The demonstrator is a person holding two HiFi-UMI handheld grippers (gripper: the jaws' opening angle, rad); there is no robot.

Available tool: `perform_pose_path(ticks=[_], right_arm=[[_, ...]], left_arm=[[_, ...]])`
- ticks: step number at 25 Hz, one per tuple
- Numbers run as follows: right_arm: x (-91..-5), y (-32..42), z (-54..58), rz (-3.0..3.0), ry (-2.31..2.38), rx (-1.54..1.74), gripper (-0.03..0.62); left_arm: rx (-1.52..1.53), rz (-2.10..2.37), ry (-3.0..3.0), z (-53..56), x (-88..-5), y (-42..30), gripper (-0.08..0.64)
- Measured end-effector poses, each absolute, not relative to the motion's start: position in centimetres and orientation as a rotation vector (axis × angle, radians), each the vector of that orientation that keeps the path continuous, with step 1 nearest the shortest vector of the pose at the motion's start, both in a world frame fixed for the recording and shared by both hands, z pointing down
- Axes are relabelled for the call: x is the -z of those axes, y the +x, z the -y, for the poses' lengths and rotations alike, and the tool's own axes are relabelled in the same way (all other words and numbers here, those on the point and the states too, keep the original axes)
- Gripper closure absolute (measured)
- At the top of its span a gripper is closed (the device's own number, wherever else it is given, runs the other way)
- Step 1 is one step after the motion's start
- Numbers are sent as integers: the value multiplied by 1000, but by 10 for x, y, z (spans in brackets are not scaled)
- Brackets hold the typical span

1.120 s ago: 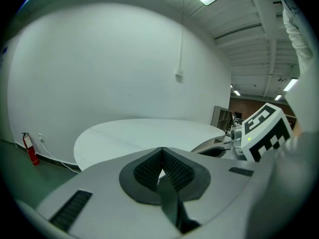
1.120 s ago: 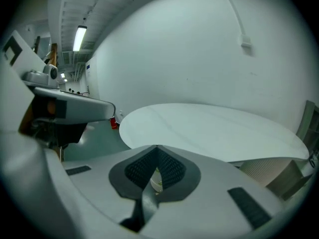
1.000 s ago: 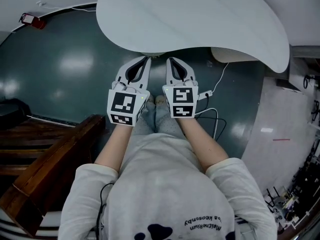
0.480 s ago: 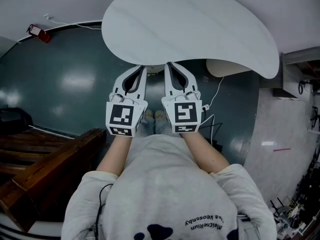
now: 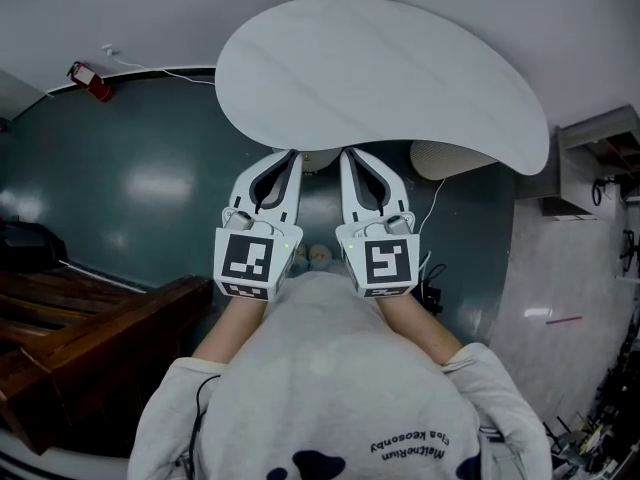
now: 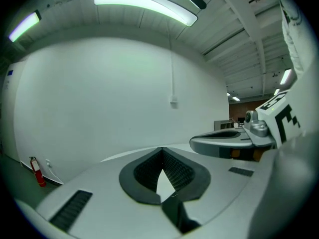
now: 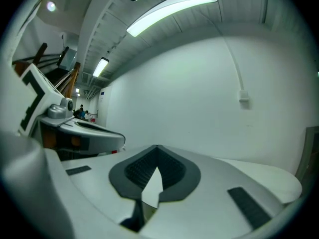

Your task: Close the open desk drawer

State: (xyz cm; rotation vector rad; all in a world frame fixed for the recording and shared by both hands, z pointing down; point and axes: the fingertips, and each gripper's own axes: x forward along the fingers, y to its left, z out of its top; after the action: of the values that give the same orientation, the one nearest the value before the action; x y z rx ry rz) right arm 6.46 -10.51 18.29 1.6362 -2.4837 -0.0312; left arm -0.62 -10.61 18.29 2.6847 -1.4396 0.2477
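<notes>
White tabletop (image 5: 380,78) ahead: left hand-held gripper (image 5: 289,155) and right hand-held gripper (image 5: 346,155), jaws together and empty, must first find the drawer, apparently out of view.

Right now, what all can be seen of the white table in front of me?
The white table has a smooth, bean-shaped top with faint streaks, seen from above. It stands on the dark green floor beside the white wall. A pale round shape, maybe its base, shows under its right edge. Nothing lies on it.
</notes>
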Motion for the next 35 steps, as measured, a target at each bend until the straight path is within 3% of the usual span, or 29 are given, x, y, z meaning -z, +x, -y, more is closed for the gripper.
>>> perform_pose_path(ticks=[11,35], right_arm=[[-136,70,76,2530,1614,74,577],[-155,82,63,2552,1515,46,577]], left_arm=[[-221,1490,2715,81,-142,0,551],[-232,1463,2699,62,-162,24,551]])
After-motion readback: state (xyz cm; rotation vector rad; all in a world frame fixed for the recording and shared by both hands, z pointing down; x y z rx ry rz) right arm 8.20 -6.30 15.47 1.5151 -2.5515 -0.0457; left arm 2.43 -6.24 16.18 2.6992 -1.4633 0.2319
